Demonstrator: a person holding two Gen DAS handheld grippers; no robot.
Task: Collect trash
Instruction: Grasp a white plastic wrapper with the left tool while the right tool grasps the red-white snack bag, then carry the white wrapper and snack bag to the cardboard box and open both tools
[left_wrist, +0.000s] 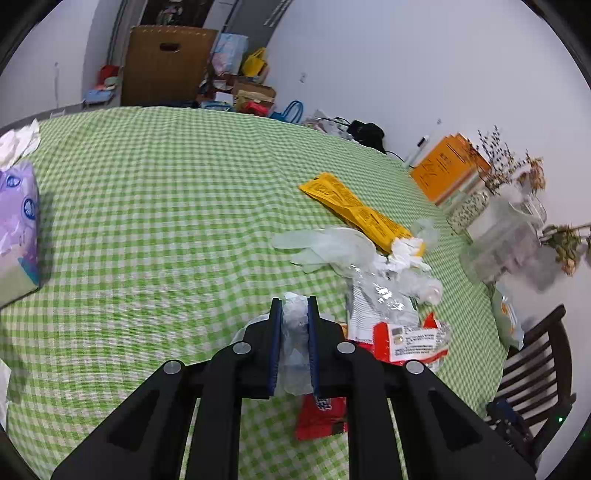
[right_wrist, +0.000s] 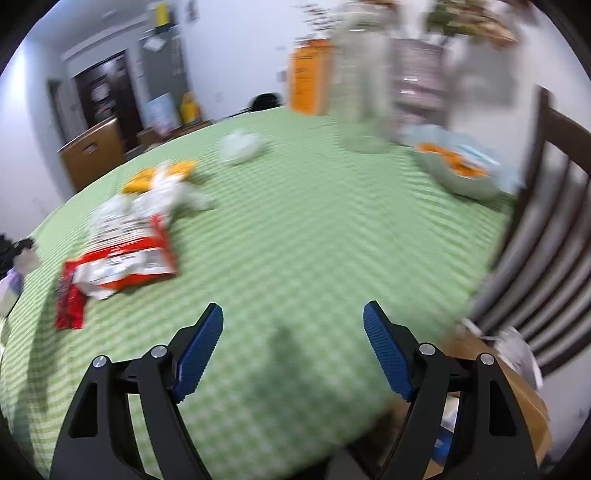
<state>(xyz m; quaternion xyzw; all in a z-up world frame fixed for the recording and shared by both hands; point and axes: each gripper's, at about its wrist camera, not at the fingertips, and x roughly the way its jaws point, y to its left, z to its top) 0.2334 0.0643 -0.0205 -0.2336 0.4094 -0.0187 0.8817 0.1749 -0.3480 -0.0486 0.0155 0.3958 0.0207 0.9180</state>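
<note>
Left hand-held gripper (left_wrist: 294, 325) pinched a crumpled clear plastic scrap (left_wrist: 295, 332) just above the bench (left_wrist: 166, 184), beside the red wrapper (left_wrist: 410, 341). Right hand-held gripper (right_wrist: 293, 334) hung spread and empty. Pickup looked underway; lifting and binning should follow.

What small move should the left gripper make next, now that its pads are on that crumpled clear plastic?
Probably lift it straight up a little. The left gripper is shut on the crumpled clear plastic, which sits just above the red-and-white snack wrapper on the green checked tablecloth. A short lift would show whether the plastic comes free alone. The right gripper is open and empty.
</note>
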